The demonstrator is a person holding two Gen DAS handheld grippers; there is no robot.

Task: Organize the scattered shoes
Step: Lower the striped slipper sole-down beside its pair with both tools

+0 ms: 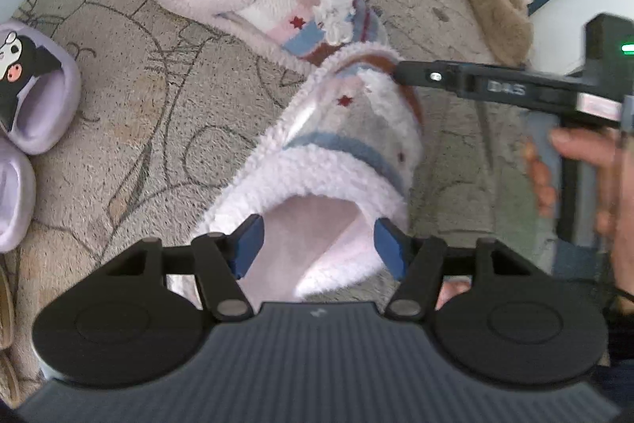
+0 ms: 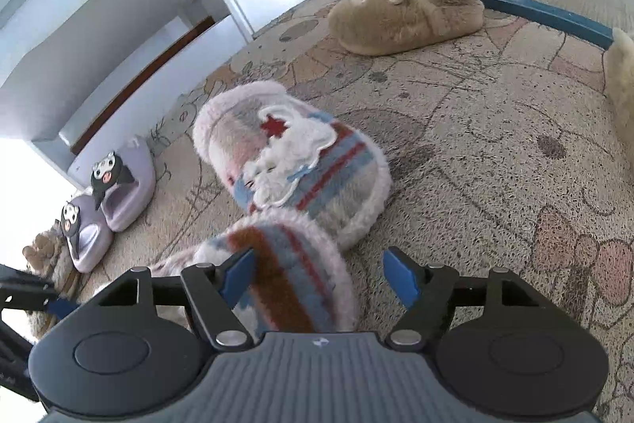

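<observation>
A: Where is the shoe we care about?

B: The near fluffy pink slipper with blue, white and brown stripes and small red stars (image 1: 337,153) lies on the beige patterned carpet (image 1: 158,98), its toe just beside the toe of its twin, the far fluffy pink striped slipper with a white plush animal on top (image 1: 277,2). The pair sits at an angle, not side by side.

A: And the jaws?

B: The left gripper (image 1: 315,244) stands spread, its blue pads either side of the heel opening; the pads look clear of the plush. The right gripper (image 2: 317,274) is also spread, over the brown-striped toe, with a gap on its right side; whether its left pad brushes the fleece I cannot tell. Neither clamps anything.

A: How will it handle?

B: I judge it light and very soft. The fleece will squash under the pads, so a pinch on the fuzzy rim alone may slip. The sole edge or the whole upper band should be firmer. Nothing fragile, and the carpet will drag a little if it is pushed.

A: Anything else about?

B: Two lilac slide sandals with a black-and-white cartoon figure (image 2: 115,193) stand together by the white shelf unit (image 2: 99,26), and a tan plush animal slipper (image 2: 408,10) lies well apart, farther up the carpet.
</observation>
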